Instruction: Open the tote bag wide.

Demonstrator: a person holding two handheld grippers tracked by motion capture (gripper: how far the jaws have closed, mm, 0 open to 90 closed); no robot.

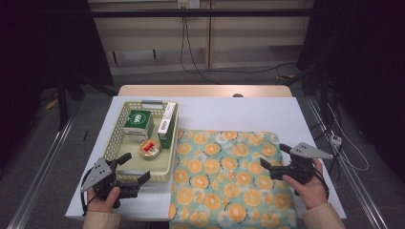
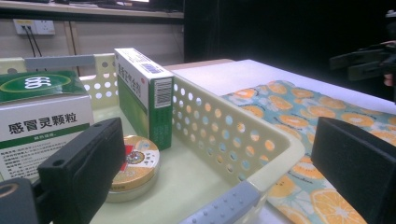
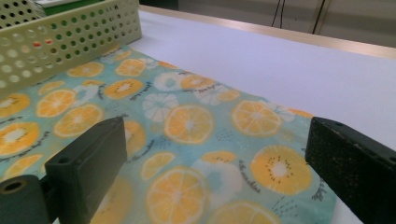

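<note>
**Operator:** Where do things stand, and which step are you on?

**Guide:** You are at the approach step. Your left gripper (image 1: 128,168) hovers at the near end of the basket (image 1: 112,138), jaws spread wide and holding nothing. In the left gripper view the round tin (image 2: 133,165) lies on the basket floor just ahead of those jaws, beside the tall green box (image 2: 147,95) and near the larger white-and-green box (image 2: 39,116). Your right gripper (image 1: 273,160) hangs over the right part of the orange-print cloth (image 1: 224,183), jaws also wide and empty. The cloth lies flat on the bench (image 1: 239,112), its left edge next to the basket.

**Operator:** What does the next move call for?

**Guide:** Judging by the aim of the left jaws, you likely take the tin first. Clear the basket rim, lower the jaws to either side of the tin, and keep off the tall green box. Hold the right gripper clear above the cloth.
</note>
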